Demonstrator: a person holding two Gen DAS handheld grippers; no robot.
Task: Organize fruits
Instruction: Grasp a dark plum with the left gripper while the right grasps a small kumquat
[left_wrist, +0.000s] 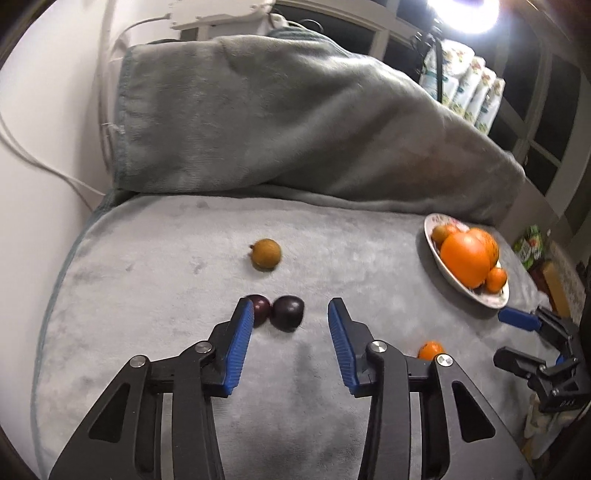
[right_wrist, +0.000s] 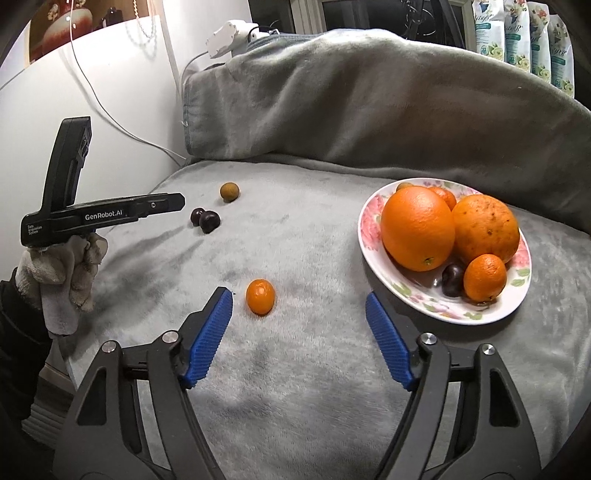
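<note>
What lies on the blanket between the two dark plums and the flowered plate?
The small orange kumquat lies nearer the camera than that line; otherwise bare grey blanket separates the dark plums from the plate, clearest in the right wrist view.

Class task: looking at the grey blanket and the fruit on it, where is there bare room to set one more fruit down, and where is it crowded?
Free: the blanket between the small orange fruit and the plate, and the strip behind the brown fruit. Crowded: the plate itself, piled with oranges, and the spot where two dark plums touch, by the left gripper.
</note>
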